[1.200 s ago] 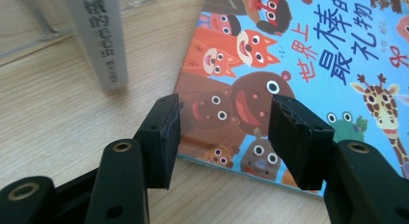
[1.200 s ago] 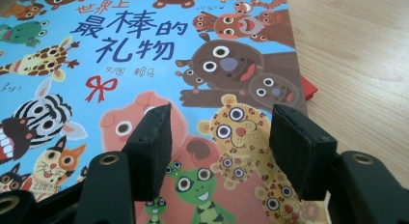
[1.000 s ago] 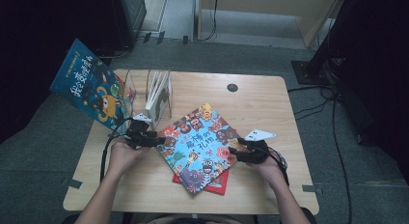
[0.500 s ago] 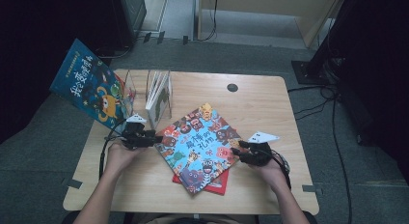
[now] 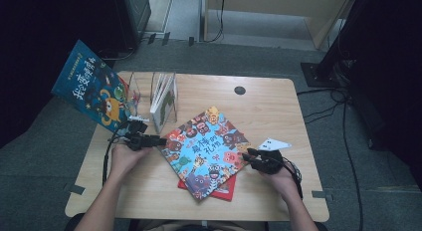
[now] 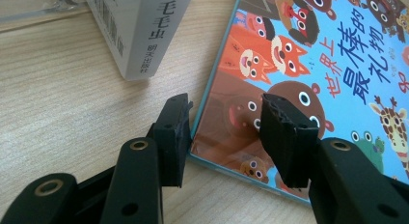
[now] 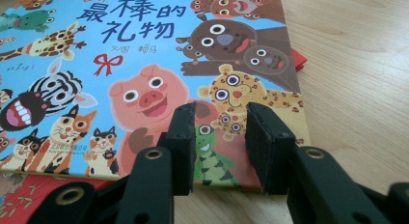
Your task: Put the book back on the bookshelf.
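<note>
Two grippers at the colourful animal picture book on the wooden counter [image 5: 278, 106]

The flat colourful animal picture book [image 5: 206, 146] lies mid-counter on a red book [image 5: 224, 187]; left gripper [image 6: 224, 125] and right gripper [image 7: 221, 137], jaws part open and just closing, straddle its opposite edges without gripping.

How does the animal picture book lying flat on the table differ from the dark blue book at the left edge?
The animal picture book lies flat, on top of a red book; the dark blue book stands tilted, and reaches out past the table's left edge. The animal book's cover is light blue and crowded with animals; the other is darker, with an orange figure. Both carry large Chinese titles.
</note>
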`<state>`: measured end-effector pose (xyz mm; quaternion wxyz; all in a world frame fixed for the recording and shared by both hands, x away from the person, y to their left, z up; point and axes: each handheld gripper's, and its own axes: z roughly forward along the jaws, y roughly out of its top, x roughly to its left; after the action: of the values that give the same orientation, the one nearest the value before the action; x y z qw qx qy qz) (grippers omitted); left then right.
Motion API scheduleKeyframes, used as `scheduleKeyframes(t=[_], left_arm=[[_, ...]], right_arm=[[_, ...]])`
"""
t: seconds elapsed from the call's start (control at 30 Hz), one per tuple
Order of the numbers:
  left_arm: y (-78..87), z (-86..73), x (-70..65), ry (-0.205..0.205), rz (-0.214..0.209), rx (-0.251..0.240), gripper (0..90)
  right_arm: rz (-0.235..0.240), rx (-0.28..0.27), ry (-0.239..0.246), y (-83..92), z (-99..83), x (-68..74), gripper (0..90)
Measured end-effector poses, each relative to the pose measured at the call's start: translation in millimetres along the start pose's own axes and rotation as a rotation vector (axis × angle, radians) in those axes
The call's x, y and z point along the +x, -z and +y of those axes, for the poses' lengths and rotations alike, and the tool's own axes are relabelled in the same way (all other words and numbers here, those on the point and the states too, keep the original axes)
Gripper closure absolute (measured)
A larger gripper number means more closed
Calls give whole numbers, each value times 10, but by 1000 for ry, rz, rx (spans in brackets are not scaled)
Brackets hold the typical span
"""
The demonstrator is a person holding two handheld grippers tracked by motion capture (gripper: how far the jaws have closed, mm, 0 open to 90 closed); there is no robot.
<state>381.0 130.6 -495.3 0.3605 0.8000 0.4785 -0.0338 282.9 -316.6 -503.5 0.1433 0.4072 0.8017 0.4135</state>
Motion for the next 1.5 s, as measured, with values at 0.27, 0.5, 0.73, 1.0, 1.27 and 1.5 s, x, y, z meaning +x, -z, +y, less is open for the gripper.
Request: scheduleKeyframes(t=[0.27, 0.5, 0.73, 1.0, 1.27, 1.5], left_arm=[[0, -3, 14, 33, -7, -7, 573], [6, -17, -20, 26, -10, 7, 580], [-13, -43, -123, -3, -11, 17, 588], [-39, -64, -194, -13, -21, 24, 591], [-39, -142, -322, -28, -44, 52, 596], [-43, -192, -386, -32, -56, 58, 596]], right_arm=[[-13, 1, -24, 56, -39, -9, 725], [-9, 10, -27, 92, -60, -23, 796], [-15, 22, -44, 142, -87, -46, 874], [-22, 14, -72, 170, -112, -101, 874], [-54, 5, -85, 189, -128, -159, 874], [-70, 1, -94, 199, -134, -178, 869]])
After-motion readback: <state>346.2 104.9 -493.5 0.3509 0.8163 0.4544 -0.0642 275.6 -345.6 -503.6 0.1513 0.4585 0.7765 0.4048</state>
